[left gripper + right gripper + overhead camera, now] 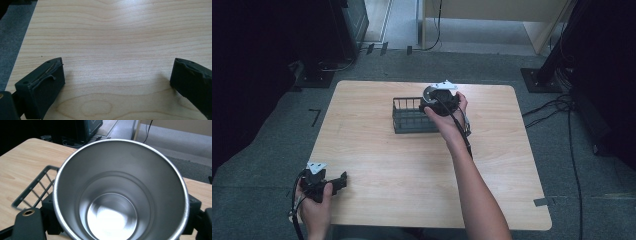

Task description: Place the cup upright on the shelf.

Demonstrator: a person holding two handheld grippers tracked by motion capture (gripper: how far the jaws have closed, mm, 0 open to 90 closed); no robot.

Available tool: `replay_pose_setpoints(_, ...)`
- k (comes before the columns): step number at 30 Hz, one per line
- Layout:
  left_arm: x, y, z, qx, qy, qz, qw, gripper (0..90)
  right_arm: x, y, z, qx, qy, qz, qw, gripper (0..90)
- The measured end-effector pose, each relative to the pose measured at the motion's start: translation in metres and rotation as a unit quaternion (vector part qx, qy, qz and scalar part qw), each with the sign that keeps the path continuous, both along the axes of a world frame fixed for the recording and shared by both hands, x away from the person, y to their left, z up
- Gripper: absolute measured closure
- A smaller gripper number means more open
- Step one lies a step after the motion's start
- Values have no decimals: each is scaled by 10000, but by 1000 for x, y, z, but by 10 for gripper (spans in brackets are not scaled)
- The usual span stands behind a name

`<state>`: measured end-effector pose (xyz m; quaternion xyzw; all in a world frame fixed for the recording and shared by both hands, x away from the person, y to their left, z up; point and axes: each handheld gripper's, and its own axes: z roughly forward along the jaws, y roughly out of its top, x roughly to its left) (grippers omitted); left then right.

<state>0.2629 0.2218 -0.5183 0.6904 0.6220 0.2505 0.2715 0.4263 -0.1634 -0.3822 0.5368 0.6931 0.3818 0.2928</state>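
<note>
While the right hand-held gripper [438, 102] is clamped on the steel cup [120, 192], it holds that cup at the right end of the wire basket [409, 116], mouth toward its own camera, so the basket lies just left and below. The left hand-held gripper [334, 182], jaws apart and empty, rests well apart at the near-left corner of the wooden table [412, 170], over grey carpet.

The high view looks forward and down from above on the whole surface [412, 170], while each claw view sits close behind its own jaws, the left claw [117, 75] just above bare wood, the right claw [120, 220] facing the wire basket [35, 190] shared with the high view.
</note>
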Motion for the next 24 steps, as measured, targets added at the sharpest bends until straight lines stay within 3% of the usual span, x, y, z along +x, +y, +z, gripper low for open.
replay_pose_setpoints(10,0,0,0,0,3,-2,10000,0,23,8,-12,-52,7,-55,10000,183)
replay_pose_setpoints(24,0,0,0,2,0,-2,10000,0,31,11,-49,38,421,-29,9991,183)
